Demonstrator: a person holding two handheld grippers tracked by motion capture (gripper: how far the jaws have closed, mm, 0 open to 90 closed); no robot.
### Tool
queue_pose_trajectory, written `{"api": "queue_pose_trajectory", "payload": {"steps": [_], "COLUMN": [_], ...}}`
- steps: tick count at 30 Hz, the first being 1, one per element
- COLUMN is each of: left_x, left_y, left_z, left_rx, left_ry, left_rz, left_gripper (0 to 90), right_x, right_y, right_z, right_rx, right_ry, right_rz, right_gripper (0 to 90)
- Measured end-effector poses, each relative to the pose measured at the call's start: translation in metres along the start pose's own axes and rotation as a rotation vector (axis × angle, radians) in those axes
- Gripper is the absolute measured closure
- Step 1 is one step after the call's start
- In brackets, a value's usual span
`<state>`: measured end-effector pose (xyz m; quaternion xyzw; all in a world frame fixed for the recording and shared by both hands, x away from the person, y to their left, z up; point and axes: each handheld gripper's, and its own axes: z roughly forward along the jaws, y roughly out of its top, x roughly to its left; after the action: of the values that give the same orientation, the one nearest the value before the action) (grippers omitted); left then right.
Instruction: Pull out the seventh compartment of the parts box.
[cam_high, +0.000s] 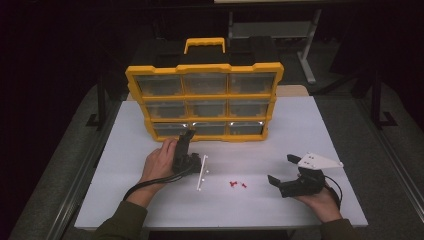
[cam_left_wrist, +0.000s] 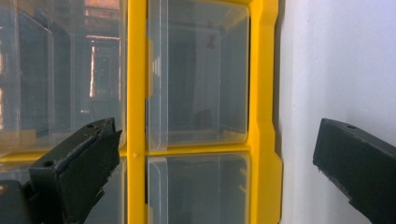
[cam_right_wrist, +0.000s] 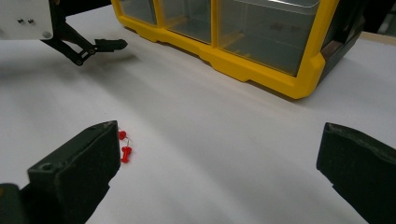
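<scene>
White tabletop (cam_high: 310, 125) spreads under me, with the yellow drawer organizer (cam_high: 204, 100) standing upright at its far middle. I have my left gripper (cam_high: 187, 136) up against the organizer's bottom-left drawer (cam_high: 170, 129), jaws spread wide, while my right gripper (cam_high: 281, 170) rests near the right edge, jaws released and holding nothing. Between them, nearer me, lie the small red pushpins (cam_high: 237, 184).

Yellow organizer (cam_high: 204, 68), red pushpins (cam_high: 237, 184), white table (cam_high: 300, 125)
</scene>
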<state>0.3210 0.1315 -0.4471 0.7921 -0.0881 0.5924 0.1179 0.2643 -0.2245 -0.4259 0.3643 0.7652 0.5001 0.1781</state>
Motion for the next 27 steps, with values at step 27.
{"api": "queue_pose_trajectory", "payload": {"steps": [27], "left_x": [0.001], "left_y": [-0.013], "left_z": [0.003], "left_rx": [0.064], "left_ry": [0.071], "left_rz": [0.035], "left_gripper": [0.3], "right_x": [0.000], "right_y": [0.000], "right_z": [-0.001], "right_rx": [-0.002], "right_ry": [-0.001], "right_rz": [0.000], "right_gripper": [0.0]}}
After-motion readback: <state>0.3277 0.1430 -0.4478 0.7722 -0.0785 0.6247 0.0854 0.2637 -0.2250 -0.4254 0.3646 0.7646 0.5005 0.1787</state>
